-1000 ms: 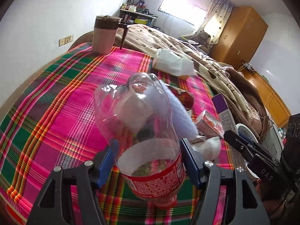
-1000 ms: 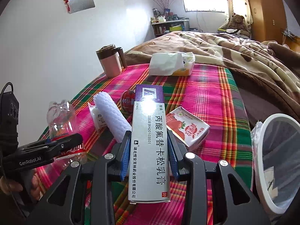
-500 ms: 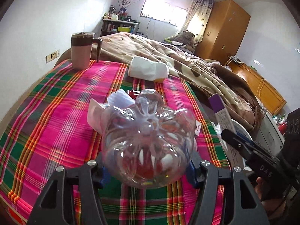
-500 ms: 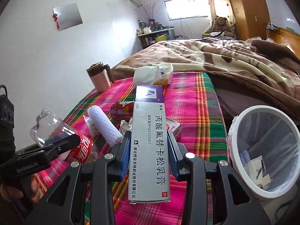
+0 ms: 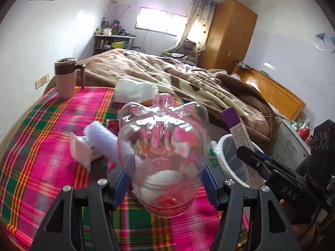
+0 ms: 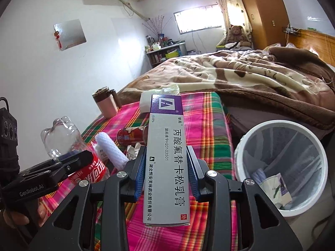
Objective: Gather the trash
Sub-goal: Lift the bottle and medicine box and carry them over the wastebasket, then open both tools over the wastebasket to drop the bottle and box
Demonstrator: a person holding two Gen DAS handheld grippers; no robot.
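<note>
Clear, thin plastic bottle (image 5: 165, 146) sits clamped at its labelled waist in the left hand-held gripper (image 5: 165, 186), just left of the white bin (image 6: 280, 167); light, crushable, slippery. The right hand-held gripper (image 6: 166, 169) pinches a stiff, light cardboard box (image 6: 165, 156) mid-length, beside that bin.

A lived-in home bedroom is showing here: a rumpled brown blanket (image 6: 251, 77) is lying across the bed, with a teddy bear (image 6: 235, 33) sitting far off by the curtained window (image 6: 197, 19). A wooden wardrobe (image 5: 229, 35) is standing at far right, and a cluttered shelf (image 6: 165, 51) is sitting under the window.
</note>
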